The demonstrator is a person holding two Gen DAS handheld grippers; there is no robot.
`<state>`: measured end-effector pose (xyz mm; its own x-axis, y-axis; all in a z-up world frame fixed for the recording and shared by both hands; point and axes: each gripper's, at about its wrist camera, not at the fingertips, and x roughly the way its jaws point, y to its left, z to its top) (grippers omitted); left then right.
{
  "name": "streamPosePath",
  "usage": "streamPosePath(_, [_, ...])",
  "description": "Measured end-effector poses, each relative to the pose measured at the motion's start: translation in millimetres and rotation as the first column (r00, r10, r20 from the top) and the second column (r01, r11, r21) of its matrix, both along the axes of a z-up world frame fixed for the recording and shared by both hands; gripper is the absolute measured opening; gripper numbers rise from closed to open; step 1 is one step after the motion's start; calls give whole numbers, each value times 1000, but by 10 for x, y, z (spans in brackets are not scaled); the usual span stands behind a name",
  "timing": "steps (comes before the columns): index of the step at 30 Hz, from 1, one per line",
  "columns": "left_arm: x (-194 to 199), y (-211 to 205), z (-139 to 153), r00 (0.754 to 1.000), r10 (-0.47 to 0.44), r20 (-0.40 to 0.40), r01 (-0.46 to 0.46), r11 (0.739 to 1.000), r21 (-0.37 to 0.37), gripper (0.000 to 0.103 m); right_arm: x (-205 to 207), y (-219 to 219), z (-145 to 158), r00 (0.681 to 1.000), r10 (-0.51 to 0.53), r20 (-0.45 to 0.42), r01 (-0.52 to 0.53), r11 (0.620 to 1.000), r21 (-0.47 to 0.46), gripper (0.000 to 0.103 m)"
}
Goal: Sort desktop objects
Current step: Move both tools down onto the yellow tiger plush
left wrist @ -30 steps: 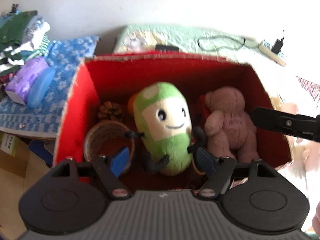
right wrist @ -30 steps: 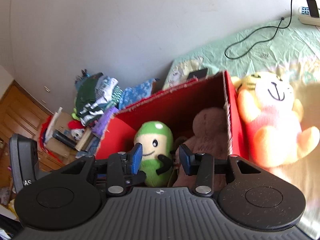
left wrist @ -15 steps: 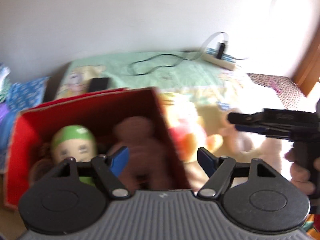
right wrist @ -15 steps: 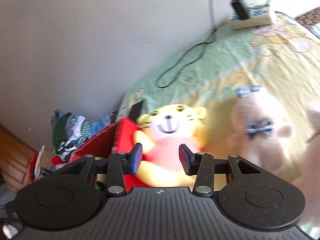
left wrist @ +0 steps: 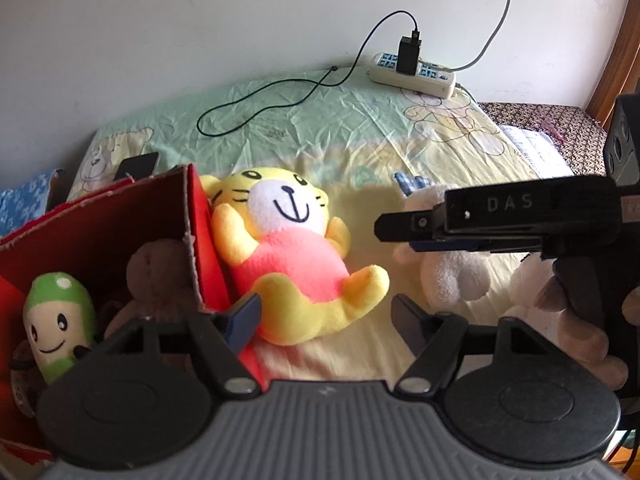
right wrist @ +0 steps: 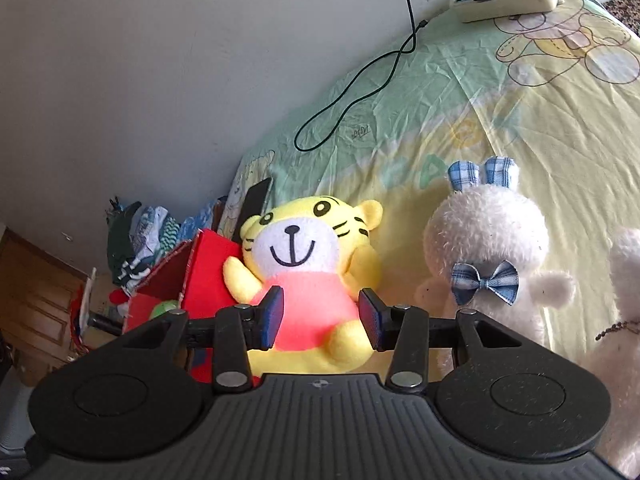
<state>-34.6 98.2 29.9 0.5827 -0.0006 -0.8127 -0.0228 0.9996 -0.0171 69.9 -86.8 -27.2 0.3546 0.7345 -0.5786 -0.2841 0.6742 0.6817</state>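
Observation:
A yellow tiger plush (left wrist: 288, 256) in a pink shirt lies on the bed against the outside of the red box (left wrist: 100, 224); it also shows in the right wrist view (right wrist: 304, 280). The box holds a green plush (left wrist: 56, 320) and a brown bear (left wrist: 156, 272). My left gripper (left wrist: 324, 320) is open and empty above the tiger's legs. My right gripper (right wrist: 320, 320) is open and empty, its jaws on either side of the tiger's belly without touching. A white rabbit plush (right wrist: 488, 248) with a blue bow lies right of the tiger.
A power strip (left wrist: 412, 74) with a charger and black cable (left wrist: 272, 100) lies at the bed's far edge by the wall. A phone (left wrist: 136, 166) lies behind the box. Another white plush (right wrist: 624, 300) sits at far right. Folded clothes (right wrist: 136, 236) are stacked beyond the box.
Both grippers have swung right, from over the red box to over the tiger plush. The right gripper has come closer to the tiger, and its jaws have opened somewhat wider.

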Motion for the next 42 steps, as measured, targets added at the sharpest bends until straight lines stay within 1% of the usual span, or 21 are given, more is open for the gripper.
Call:
streamPosePath(1, [12, 22, -15, 1000, 7, -3, -7, 1000, -17, 74, 17, 15, -51, 1000, 5, -11, -5, 1000, -13, 46])
streamPosePath(2, [23, 25, -21, 1000, 16, -1, -16, 999, -31, 74, 39, 17, -112, 999, 14, -35, -14, 1000, -6, 46])
streamPosePath(4, [44, 7, -29, 1000, 29, 12, -29, 999, -27, 74, 70, 23, -231, 996, 32, -87, -31, 999, 17, 46])
streamPosePath(8, [92, -5, -61, 999, 47, 6, -47, 999, -19, 74, 73, 98, -338, 994, 46, -98, -46, 999, -2, 46])
streamPosePath(12, [75, -2, -54, 999, 52, -4, -52, 999, -11, 74, 136, 157, -504, 987, 54, -152, -52, 999, 18, 44])
streamPosePath(13, [70, 2, -53, 998, 57, -7, -57, 998, -8, 74, 144, 164, -538, 985, 57, -165, -54, 998, 26, 43])
streamPosePath(14, [69, 4, -51, 998, 62, -10, -62, 998, -5, 74, 148, 166, -561, 982, 67, -176, -61, 997, 38, 31])
streamPosePath(17, [58, 15, -42, 997, 74, -20, -74, 997, -10, 75, 145, 136, -547, 979, 94, -183, -83, 994, 66, 27])
streamPosePath(21, [-13, 16, -6, 998, 62, -32, -63, 998, -26, 75, 91, 10, -475, 971, 130, -201, -108, 987, 115, 25])
streamPosePath(23, [-75, 10, 16, 998, 50, -40, -52, 998, -44, 76, 5, -55, -428, 969, 156, -192, -137, 985, 109, 25])
streamPosePath(25, [-145, -2, 33, 998, 41, -47, -44, 997, -65, 79, -107, -150, -411, 965, 172, -196, -155, 983, 95, 25])
streamPosePath(29, [-298, -70, -4, 996, 10, -85, -20, 993, -114, 79, -346, -401, -417, 957, 186, -222, -175, 982, 70, 25])
streamPosePath(33, [-430, -176, -100, 992, -22, -126, 5, 991, -131, 79, -607, -623, -456, 941, 209, -265, -206, 978, 40, 26])
streamPosePath(36, [-517, -246, -224, 986, -45, -159, 26, 992, -121, 83, -790, -728, -487, 928, 233, -292, -236, 971, 26, 28])
streamPosePath(37, [-532, -256, -286, 983, -49, -175, 28, 993, -118, 83, -822, -756, -484, 928, 230, -293, -236, 972, 17, 29])
streamPosePath(38, [-540, -260, -341, 981, -50, -188, 29, 993, -115, 83, -837, -775, -468, 934, 216, -286, -227, 974, -4, 33])
streamPosePath(39, [-540, -259, -385, 980, -48, -195, 26, 993, -113, 85, -834, -804, -441, 942, 195, -274, -209, 978, -21, 35])
streamPosePath(40, [-526, -248, -422, 979, -39, -198, 17, 994, -112, 85, -816, -837, -410, 949, 177, -261, -188, 982, -19, 37])
streamPosePath(41, [-504, -241, -440, 980, -35, -196, 12, 993, -116, 85, -787, -859, -375, 957, 159, -242, -167, 986, -12, 43])
streamPosePath(42, [-470, -233, -448, 981, -39, -189, 14, 992, -129, 86, -763, -866, -338, 966, 142, -218, -148, 989, -11, 46])
